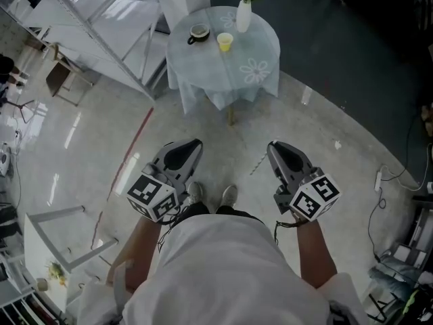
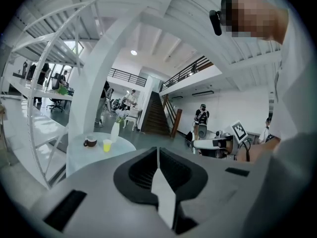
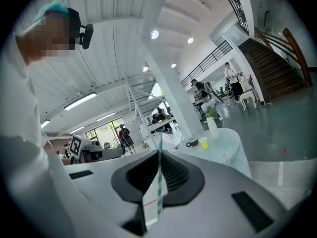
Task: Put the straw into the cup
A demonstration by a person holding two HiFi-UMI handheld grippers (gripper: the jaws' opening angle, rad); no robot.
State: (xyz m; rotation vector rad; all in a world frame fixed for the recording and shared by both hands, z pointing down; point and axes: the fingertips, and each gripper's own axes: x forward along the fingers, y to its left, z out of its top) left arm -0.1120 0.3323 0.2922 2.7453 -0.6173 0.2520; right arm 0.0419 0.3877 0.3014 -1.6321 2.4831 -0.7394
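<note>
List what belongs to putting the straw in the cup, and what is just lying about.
For the job:
- straw, clamped in the right hand-held gripper
- yellow cup on the table, likely the target

Just about:
- mug
- vase with flowers
- left hand-held gripper, shut, holding nothing

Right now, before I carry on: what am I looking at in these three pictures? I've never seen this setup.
There is no robot. A person stands holding a claw in each hand. The head view looks down from their head, and the other two views look along each claw. The left claw is shut and empty. The right claw is shut on a striped straw. Some way ahead, a round table carries a yellow cup, a dark mug and a vase of flowers.
</note>
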